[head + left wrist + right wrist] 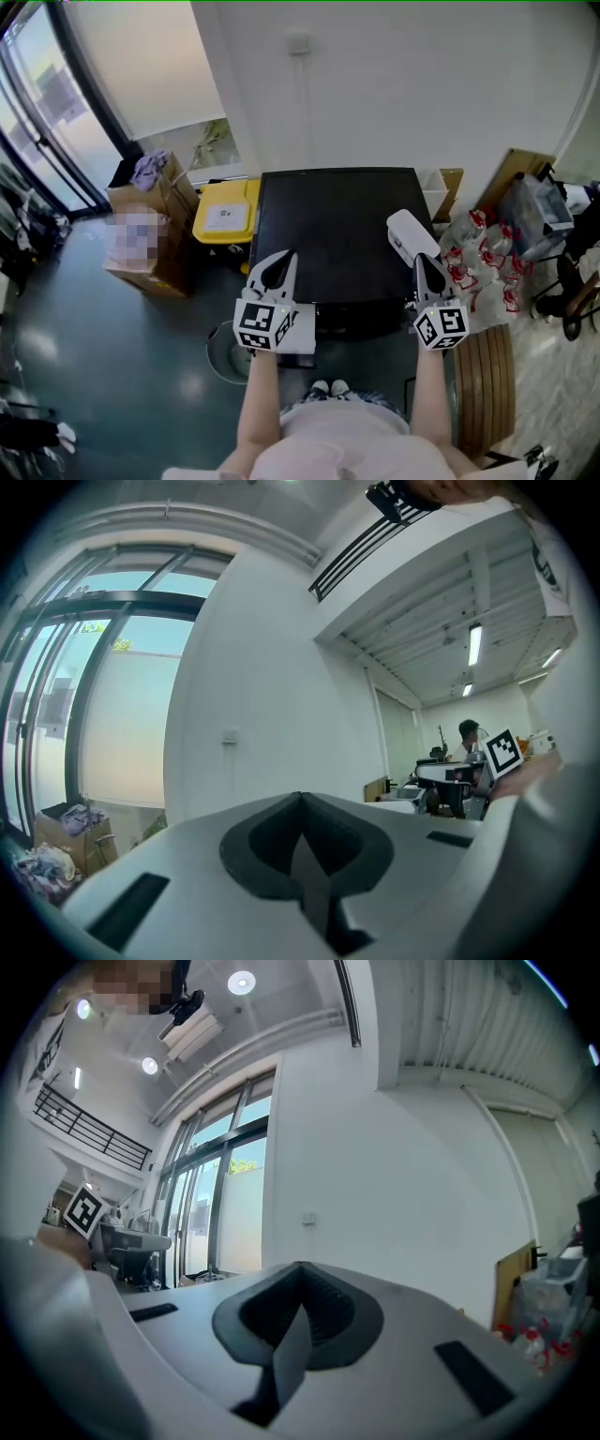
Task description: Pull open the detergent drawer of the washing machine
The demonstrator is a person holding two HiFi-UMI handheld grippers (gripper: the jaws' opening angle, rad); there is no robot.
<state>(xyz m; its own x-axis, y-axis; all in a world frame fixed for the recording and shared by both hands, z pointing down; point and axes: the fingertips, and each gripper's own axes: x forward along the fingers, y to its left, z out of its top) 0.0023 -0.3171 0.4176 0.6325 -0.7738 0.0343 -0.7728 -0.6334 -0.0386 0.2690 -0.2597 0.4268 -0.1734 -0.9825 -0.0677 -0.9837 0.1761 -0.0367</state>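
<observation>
washer top: black, glossy. left gripper & right gripper: white shells, dark grey jaw pads, cubes w/ black-on-white square markers. bin: yellow, white label. cardboard boxes: brown. floor: dark teal. wall: white. bottles: clear w/ red labels. slatted board: wood-brown.

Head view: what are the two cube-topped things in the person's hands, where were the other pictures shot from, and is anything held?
Those are hand-held grasping tools; the marker cubes belong to them. The head view looks down from the person's head: the left tool and right tool hover over a black washing machine, with a white object on top. The other pictures come from a camera on each tool, looking along its jaws at a white wall. Both tools are shut and hold nothing.
</observation>
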